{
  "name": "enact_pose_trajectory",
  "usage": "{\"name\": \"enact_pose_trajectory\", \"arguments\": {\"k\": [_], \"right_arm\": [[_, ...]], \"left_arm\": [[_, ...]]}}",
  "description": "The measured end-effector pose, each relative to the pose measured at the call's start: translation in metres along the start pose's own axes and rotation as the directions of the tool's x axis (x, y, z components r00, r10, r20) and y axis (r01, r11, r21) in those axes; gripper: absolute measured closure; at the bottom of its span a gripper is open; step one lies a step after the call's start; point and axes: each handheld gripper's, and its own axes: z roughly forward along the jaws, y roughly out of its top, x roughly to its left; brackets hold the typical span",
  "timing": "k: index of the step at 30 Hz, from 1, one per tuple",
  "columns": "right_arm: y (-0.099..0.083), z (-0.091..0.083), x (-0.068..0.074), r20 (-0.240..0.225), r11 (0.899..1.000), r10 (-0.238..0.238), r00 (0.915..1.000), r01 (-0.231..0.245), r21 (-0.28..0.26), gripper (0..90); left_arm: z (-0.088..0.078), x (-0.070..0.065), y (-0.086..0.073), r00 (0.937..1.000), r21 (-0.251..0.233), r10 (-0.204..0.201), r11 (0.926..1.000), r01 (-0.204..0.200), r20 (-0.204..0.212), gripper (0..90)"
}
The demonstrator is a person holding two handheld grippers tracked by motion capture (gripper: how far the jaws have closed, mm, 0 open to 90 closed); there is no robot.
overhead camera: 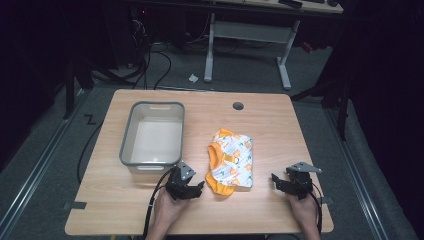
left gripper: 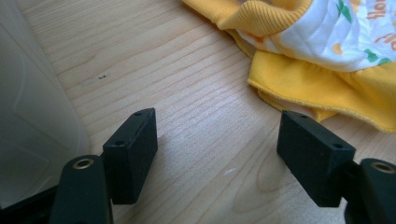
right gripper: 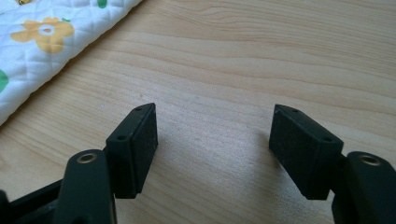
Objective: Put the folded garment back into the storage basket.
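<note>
1. Work surface: a light wooden table (overhead camera: 280,125) carries all items.
2. Garment: a folded white quilted garment with orange trim and a flower print (overhead camera: 231,158) lies at the near centre of the table, flat on the wood.
3. Container: a grey translucent rectangular plastic bin (overhead camera: 128,145) stands left of the garment, apart from it.
4. Left gripper (overhead camera: 192,189): it sits at the near edge, between the bin and the garment, pointing toward the garment's orange hem. Its jaws stand wide apart with only bare wood between them; nothing is held. In the left gripper view, the orange hem (left gripper: 327,88) lies just beyond the right-hand jaw.
5. Right gripper (overhead camera: 281,183): it sits near the right of the garment, apart from it. Its jaws stand wide apart over bare wood; nothing is held.
</note>
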Motion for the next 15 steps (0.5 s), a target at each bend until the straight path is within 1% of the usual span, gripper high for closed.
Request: {"name": "enact_pose_trajectory", "arguments": {"k": [2,6,7,11,13,15], "right_arm": [[0.0000,0.0000,0.0001,0.000,1.000,0.000,1.0000,0.000,0.000,33.0],[0.0000,0.0000,0.0002,0.001,1.000,0.001,1.0000,-0.001,0.000,33.0],[0.0000,-0.0001,0.0003,0.003,1.000,0.002,1.0000,-0.002,0.000,33.0],[-0.0002,-0.0002,0.0008,0.006,1.000,0.005,1.0000,-0.005,0.001,33.0],[-0.0002,-0.0002,0.0008,0.007,1.000,0.004,1.0000,-0.004,0.000,33.0],[-0.0003,-0.0003,0.0011,0.009,1.000,0.005,0.9999,-0.005,0.000,33.0]], "left_arm": [[0.0000,-0.0003,0.0001,1.0000,0.001,-0.001,1.0000,0.001,-0.002,29.0],[0.0004,0.0004,0.0009,0.9998,-0.001,-0.018,0.9998,0.018,0.000,29.5],[-0.0001,0.0006,0.0014,0.9996,0.003,-0.027,0.9996,0.027,0.006,28.9],[-0.0002,0.0014,0.0018,0.9996,0.003,-0.023,0.9997,0.023,0.017,28.4],[-0.0007,0.0022,0.0021,0.9987,-0.004,-0.034,0.9994,0.035,0.038,27.4],[-0.0011,0.0017,0.0029,0.9984,-0.010,-0.033,0.9994,0.033,0.045,27.0]]}}
